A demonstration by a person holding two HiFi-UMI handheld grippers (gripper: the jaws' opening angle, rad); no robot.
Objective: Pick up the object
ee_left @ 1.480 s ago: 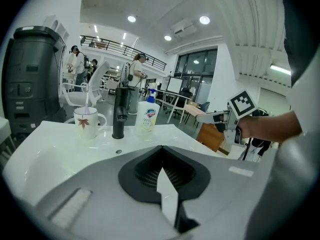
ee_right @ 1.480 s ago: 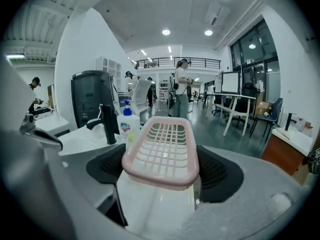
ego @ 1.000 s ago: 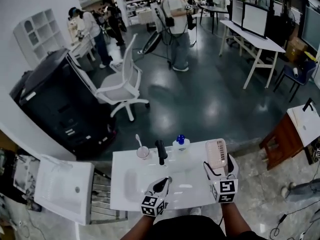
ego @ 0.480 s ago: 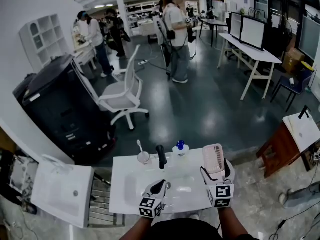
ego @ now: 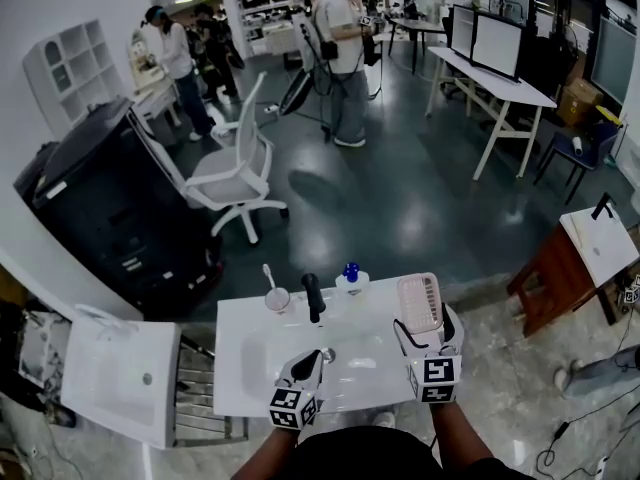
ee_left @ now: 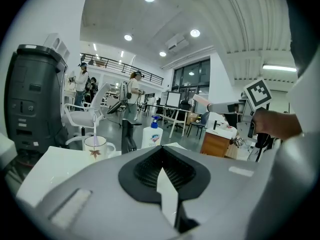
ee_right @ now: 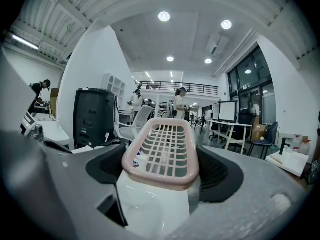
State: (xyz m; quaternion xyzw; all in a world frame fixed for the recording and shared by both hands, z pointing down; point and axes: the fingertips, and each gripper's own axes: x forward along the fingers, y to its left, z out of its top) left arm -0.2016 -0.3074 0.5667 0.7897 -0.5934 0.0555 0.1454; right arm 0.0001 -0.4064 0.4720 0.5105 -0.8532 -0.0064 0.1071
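A pink slotted soap dish on a white base (ego: 420,303) sits at the right end of the white washstand (ego: 235,368). My right gripper (ego: 425,326) is shut on it, one jaw on each long side. In the right gripper view the dish (ee_right: 161,149) fills the gap between the dark pads (ee_right: 220,176), its grid top pointing away from me. My left gripper (ego: 308,360) hangs over the sink bowl, left of the dish and apart from it. In the left gripper view the left gripper (ee_left: 162,170) is shut with nothing held.
At the washstand's back edge stand a mug with a toothbrush (ego: 276,298), a black tap (ego: 313,296) and a soap bottle with a blue pump (ego: 350,278). A white panel (ego: 120,378) lies at the left, a wooden side table (ego: 560,278) at the right. People and a chair (ego: 235,173) stand beyond.
The head view has drifted slightly. Both grippers keep about the same places over the washstand, and the dish stays in the right jaws.
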